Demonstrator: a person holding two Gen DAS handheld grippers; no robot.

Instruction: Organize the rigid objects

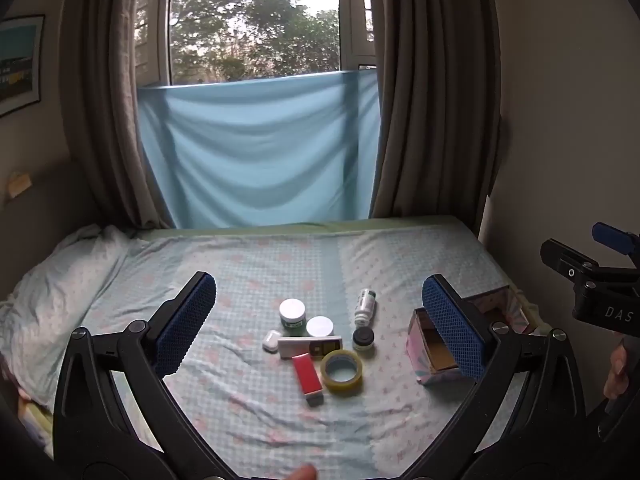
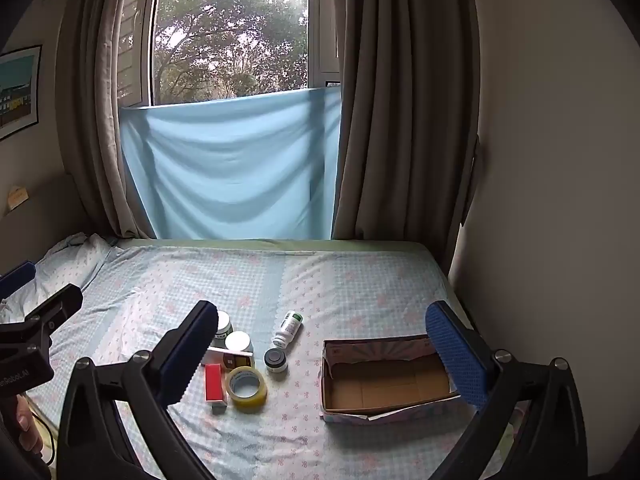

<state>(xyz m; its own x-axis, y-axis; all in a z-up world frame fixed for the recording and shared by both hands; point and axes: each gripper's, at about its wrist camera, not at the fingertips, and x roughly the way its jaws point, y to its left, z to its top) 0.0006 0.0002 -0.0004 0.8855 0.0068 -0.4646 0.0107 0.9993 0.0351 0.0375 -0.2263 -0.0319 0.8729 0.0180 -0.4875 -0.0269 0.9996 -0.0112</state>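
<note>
A cluster of small items lies mid-bed: a roll of yellow tape (image 1: 342, 371) (image 2: 246, 389), a red block (image 1: 306, 375) (image 2: 213, 385), a white pill bottle (image 1: 365, 305) (image 2: 288, 328) on its side, a small dark-lidded jar (image 1: 363, 338) (image 2: 276, 360), two white-lidded jars (image 1: 292, 312) (image 1: 319, 326), a white earbud case (image 1: 272, 340) and a white remote-like device (image 1: 310, 346). An open, empty cardboard box (image 2: 386, 384) (image 1: 434, 354) stands to their right. My left gripper (image 1: 320, 320) is open above the cluster. My right gripper (image 2: 322, 350) is open and empty, over the box's left edge.
The bed (image 2: 340, 280) has a checked blue sheet, with a pillow (image 1: 52, 292) at the far left. Curtains and a blue cloth (image 1: 256, 148) hang at the window behind. A wall (image 2: 560, 200) runs along the bed's right side.
</note>
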